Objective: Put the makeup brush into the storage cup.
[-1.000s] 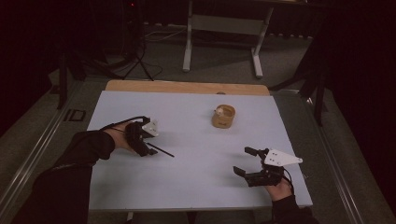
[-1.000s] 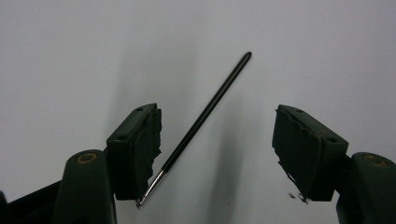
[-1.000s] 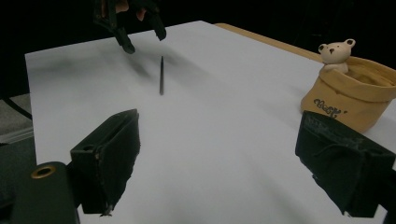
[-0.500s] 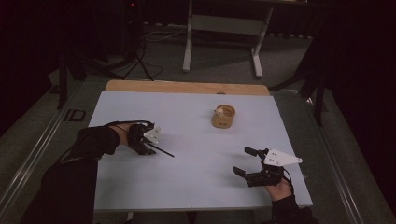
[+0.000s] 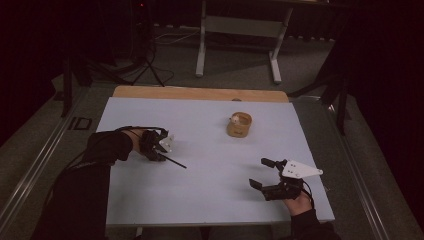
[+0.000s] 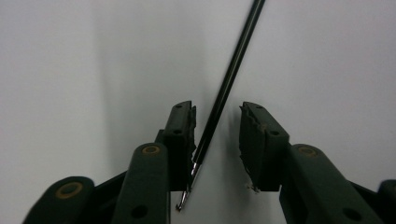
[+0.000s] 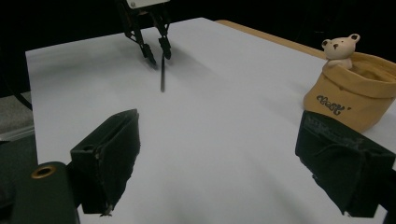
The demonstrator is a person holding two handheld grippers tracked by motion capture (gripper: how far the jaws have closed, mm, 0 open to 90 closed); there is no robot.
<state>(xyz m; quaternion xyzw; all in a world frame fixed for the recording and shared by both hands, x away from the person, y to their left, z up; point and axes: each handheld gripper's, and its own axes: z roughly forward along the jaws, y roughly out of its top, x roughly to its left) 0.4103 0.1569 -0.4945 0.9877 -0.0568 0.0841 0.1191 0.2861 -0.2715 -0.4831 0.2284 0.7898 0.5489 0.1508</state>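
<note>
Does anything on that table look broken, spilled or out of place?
Nothing stands out. The thin black rod lies flat between the left claw's closing jaws, and the tan bear pouch stands upright, unspilled.

The thin rod (image 6: 231,79) looks like glossy black metal or plastic, smooth, with a small bare-metal hook at its end. The left claw (image 6: 217,140) is matt black plastic with rough, chipped pads. The surface (image 5: 210,170) is matt, smooth, pale sheet with a wooden edge at twelve o'clock.
</note>
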